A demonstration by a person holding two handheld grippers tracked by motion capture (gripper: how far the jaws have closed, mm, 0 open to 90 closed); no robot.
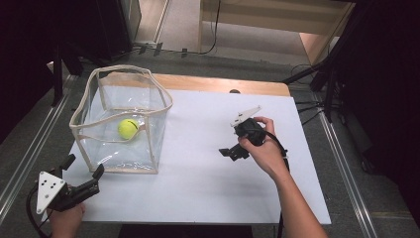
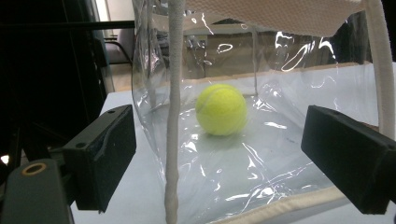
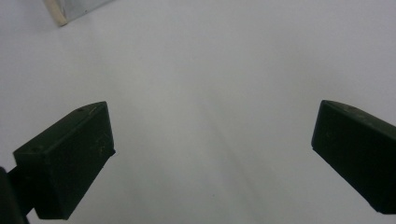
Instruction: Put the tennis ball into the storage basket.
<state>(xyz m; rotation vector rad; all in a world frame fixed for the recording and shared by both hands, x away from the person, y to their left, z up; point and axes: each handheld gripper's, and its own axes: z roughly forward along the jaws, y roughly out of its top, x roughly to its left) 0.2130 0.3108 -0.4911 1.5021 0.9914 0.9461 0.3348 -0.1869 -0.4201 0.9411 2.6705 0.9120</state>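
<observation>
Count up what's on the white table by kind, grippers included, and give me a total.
Tennis ball: 1
Clear bag: 1
Grippers: 2, the left gripper and the right gripper
Total: 4

**Clearance check: bag walls block the side, top is open**

The clear plastic box-shaped bag with cream fabric trim (image 1: 124,119) stands on the white desk (image 1: 208,168) at its left rear. Its top is open; access from above is free. The yellow tennis ball (image 1: 129,128) sits inside on the bag floor, walled on all sides. The left gripper (image 1: 84,168) is near the bag's front corner, jaws spread; a cream corner seam (image 2: 173,116) stands between them and the ball. Bare desk runs from the bag to the right gripper (image 1: 232,151), jaws wide over empty surface (image 3: 210,93).
</observation>
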